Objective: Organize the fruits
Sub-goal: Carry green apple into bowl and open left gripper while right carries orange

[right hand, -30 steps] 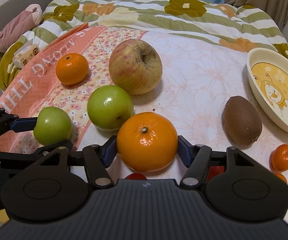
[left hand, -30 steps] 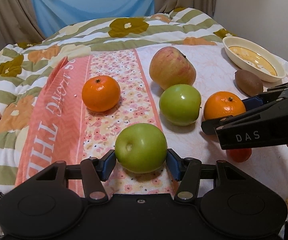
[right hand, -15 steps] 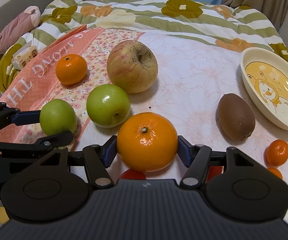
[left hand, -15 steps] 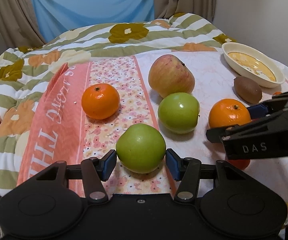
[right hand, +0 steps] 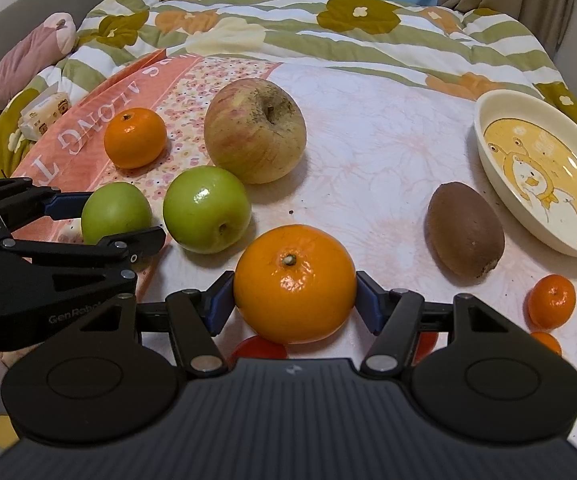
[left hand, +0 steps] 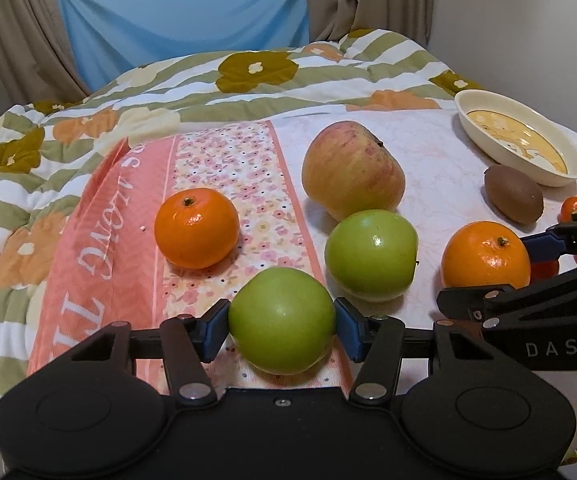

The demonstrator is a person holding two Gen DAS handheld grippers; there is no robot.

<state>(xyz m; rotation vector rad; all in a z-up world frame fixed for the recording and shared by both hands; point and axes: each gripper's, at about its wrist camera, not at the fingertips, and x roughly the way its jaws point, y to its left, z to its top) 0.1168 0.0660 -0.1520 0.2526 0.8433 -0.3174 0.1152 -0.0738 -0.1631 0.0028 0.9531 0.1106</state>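
Right wrist view: beyond the right gripper (right hand: 294, 290), off to its right, sits the cream oval ceramic dish (right hand: 500, 184), nearer this hand. Its pads clamp a round glossy orange (right hand: 294, 282). To its left, the left gripper (left hand: 282, 322) clasps a small smooth green apple (left hand: 282, 320).
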